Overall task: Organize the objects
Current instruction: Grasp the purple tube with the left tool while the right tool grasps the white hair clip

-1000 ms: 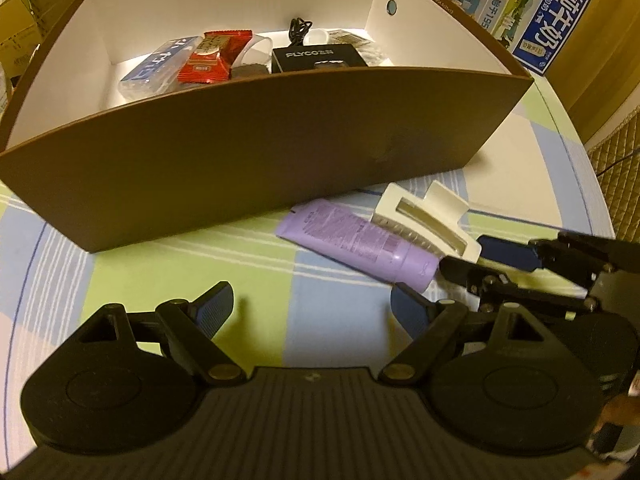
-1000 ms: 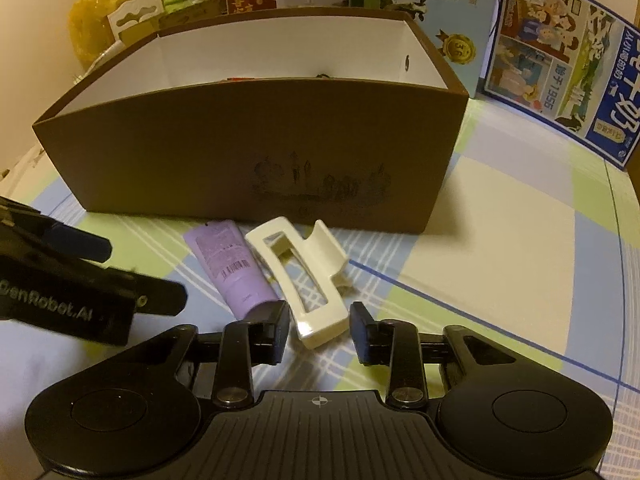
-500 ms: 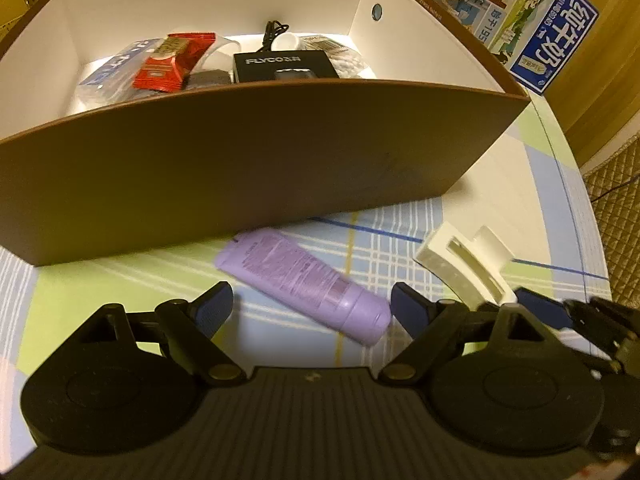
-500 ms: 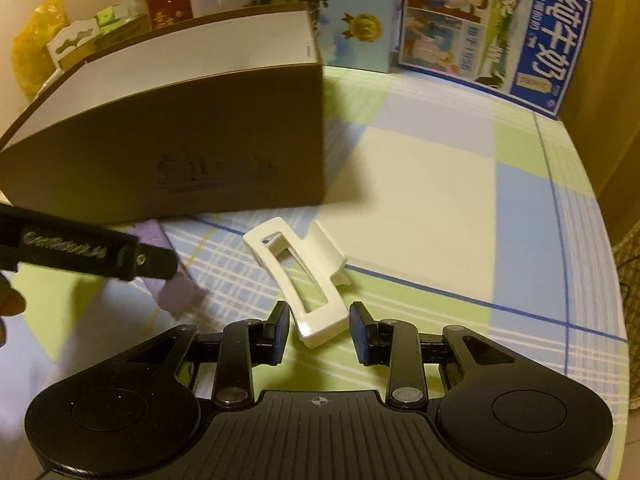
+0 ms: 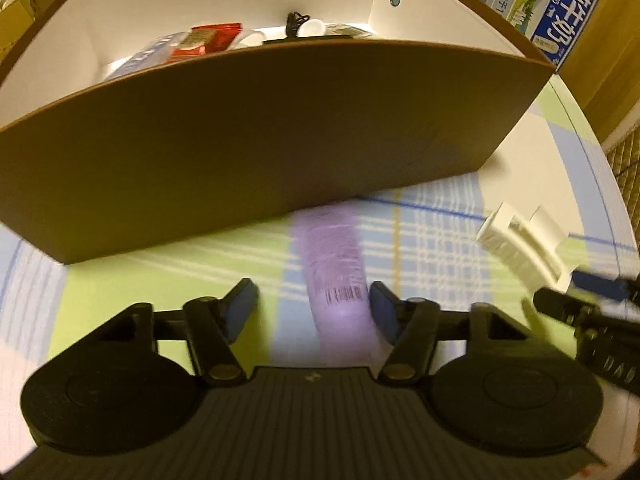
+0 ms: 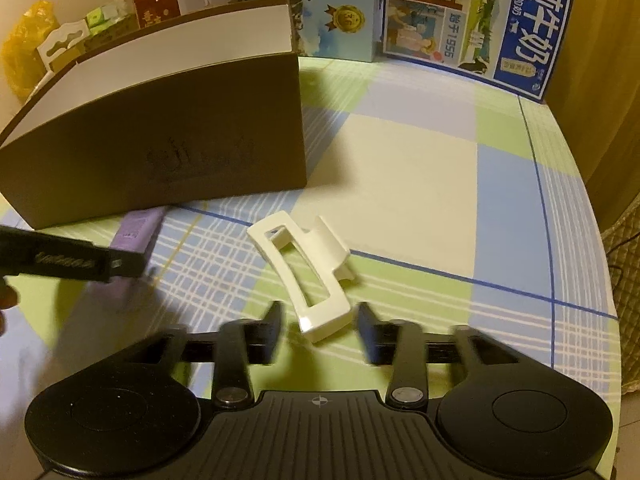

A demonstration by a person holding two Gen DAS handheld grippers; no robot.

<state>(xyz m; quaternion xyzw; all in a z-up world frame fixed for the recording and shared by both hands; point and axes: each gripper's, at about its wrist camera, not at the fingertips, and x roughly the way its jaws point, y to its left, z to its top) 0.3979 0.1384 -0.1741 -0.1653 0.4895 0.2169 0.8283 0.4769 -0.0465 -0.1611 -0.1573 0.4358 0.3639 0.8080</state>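
Between spread left tool [image 5: 312, 304] fingers: purple tube [image 5: 336, 276]; right tool [image 6: 320, 324] open around white clip [image 6: 308, 276].

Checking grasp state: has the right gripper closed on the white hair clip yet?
No. The right gripper is open, fingers either side of the white hair clip with gaps showing.

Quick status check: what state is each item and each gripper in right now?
Brown cardboard box: open-topped, upright, already holding several items.
Purple squeeze tube: lying flat on the tablecloth, ungripped, outside the box.
White plastic hair claw: lying on the tablecloth, ungripped.
Left gripper: open, straddling the tube's end.
Right gripper: open, straddling the claw's near end.
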